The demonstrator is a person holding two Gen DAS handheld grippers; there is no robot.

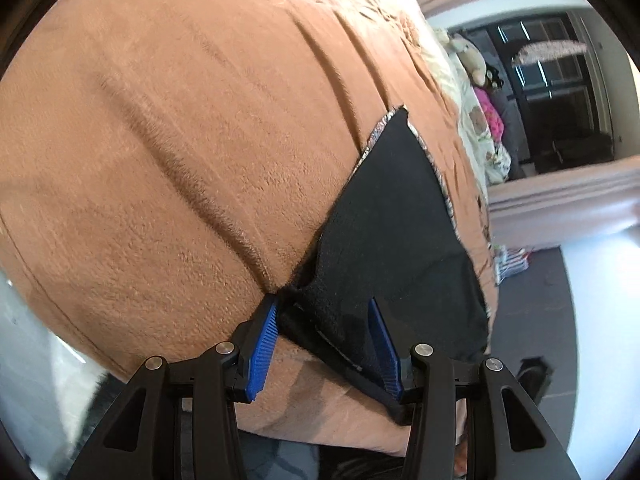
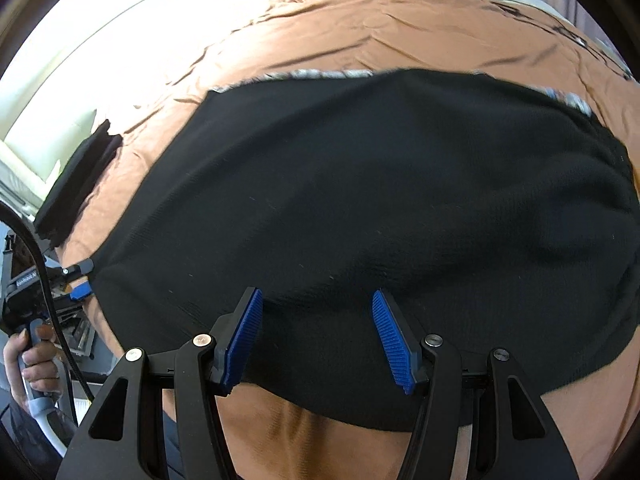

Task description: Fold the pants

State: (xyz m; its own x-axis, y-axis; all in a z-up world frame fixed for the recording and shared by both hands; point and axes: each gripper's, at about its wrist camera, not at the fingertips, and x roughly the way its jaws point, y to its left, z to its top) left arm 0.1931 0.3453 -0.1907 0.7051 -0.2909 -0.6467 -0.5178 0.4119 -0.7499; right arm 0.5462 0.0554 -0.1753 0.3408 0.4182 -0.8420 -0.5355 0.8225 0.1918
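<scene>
Lying flat on the bed, the black knitted pants (image 2: 360, 208) spread across the brown fleece blanket (image 1: 180, 140) that covers the mattress, with the near edge of the garment close to the bed's near side. A narrow strip of grey patterned lining (image 2: 320, 74) shows along the far edge of the pants.

The left hand-held gripper (image 1: 324, 340) sits at one corner of the pants. Bunched black fabric fills the space between its blue ribbed pads (image 1: 262, 352), and the corner appears raised off the blanket; the frames do not settle whether the pads press on the cloth or merely flank it, so a firm grasp cannot be confirmed.

The right hand-held gripper (image 2: 318, 340) is positioned over the near edge of the pants, towards the middle of that edge. Its jaws stand apart, with flat fabric visible between the blue pads (image 2: 392, 344); neither pad shows a pinch or fold of cloth, so this gripper is released.

Beyond the pants on the left wrist view, a cream patterned bedcover (image 1: 476, 120) and a beige soft toy (image 1: 472, 56) lie further along the bed. On the right wrist view, a folded stack of black garments (image 2: 76, 184) rests on the blanket near the pants' left side, and a person's hand (image 2: 32, 360) grips the handle of the other device below that stack.
</scene>
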